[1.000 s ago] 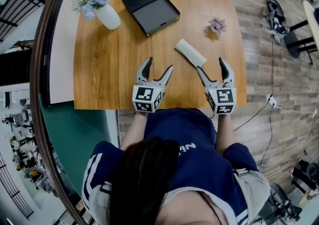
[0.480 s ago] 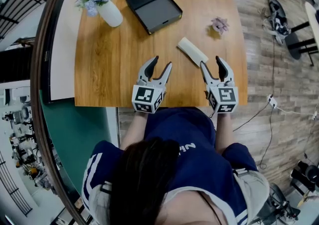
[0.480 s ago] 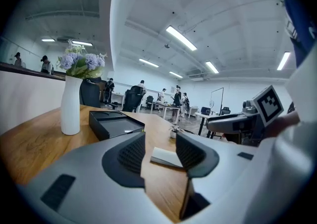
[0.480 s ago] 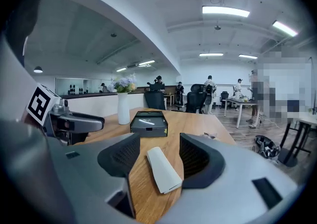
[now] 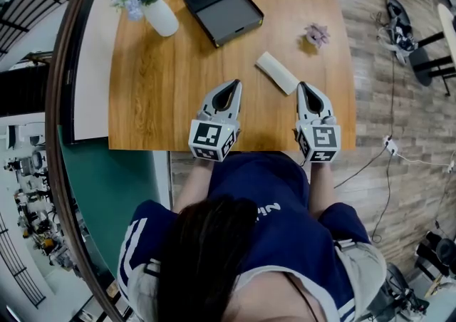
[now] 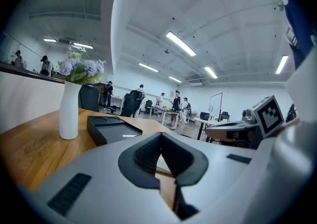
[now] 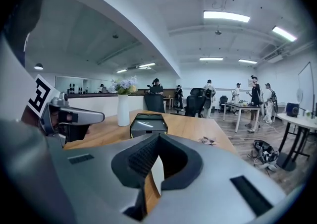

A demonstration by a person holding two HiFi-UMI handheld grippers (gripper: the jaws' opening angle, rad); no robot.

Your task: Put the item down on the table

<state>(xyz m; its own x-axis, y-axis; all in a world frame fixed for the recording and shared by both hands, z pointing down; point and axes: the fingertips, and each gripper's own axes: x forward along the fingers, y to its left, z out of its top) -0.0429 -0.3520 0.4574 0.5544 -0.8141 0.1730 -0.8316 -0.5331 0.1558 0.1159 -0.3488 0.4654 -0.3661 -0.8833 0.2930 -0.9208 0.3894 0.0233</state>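
Note:
A white rectangular block [image 5: 277, 73] lies flat on the wooden table [image 5: 164, 100], ahead of and between my two grippers. My left gripper [image 5: 234, 85] hovers over the table's near edge, jaws shut with nothing between them. My right gripper [image 5: 302, 86] is just right of the block's near end, also shut and empty. In the left gripper view the shut jaws [image 6: 161, 137] frame a sliver of the white block [image 6: 163, 164]. Behind the shut jaws [image 7: 159, 138] in the right gripper view, the block [image 7: 157, 174] shows as well.
A white vase of flowers [image 5: 158, 16] stands at the far left, a black tray [image 5: 222, 9] at the far middle, and a small purple paper flower [image 5: 316, 33] at the far right. The table's near edge runs just under both grippers. Office chairs and people stand beyond the table.
Both grippers went from wide open to shut on nothing. They stayed at the near edge of the table, and the white block has not moved.

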